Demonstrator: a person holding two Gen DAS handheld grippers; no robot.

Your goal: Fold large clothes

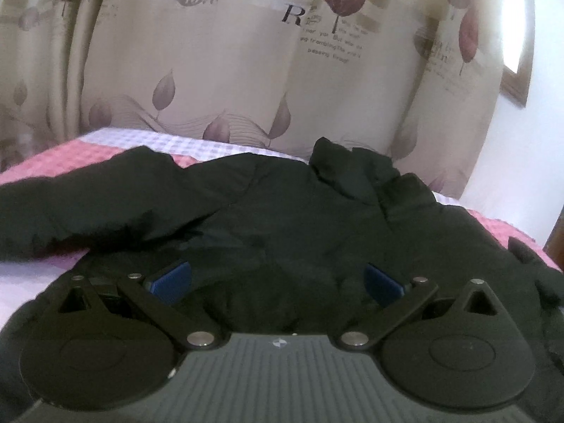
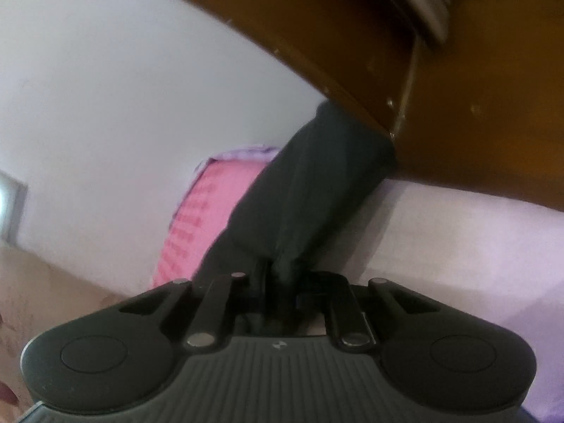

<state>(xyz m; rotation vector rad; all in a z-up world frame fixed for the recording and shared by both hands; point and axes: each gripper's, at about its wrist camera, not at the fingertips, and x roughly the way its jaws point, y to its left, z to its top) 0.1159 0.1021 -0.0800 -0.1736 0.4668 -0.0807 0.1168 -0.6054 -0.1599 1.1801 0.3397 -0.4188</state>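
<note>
Across mid-frame, a black jacket (image 1: 282,211) lies on the bed (image 1: 70,162) (puffy, soft, likely slippery). Left claw (image 1: 278,278) spread over it; right claw (image 2: 278,282) pinches a sleeve; grip seams.

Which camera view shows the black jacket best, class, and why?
The left wrist view: the black jacket lies spread over the pink checked bedcover, beyond the open left claw. The right wrist view shows only a bunched strip of it, pinched in the shut right claw.
</note>
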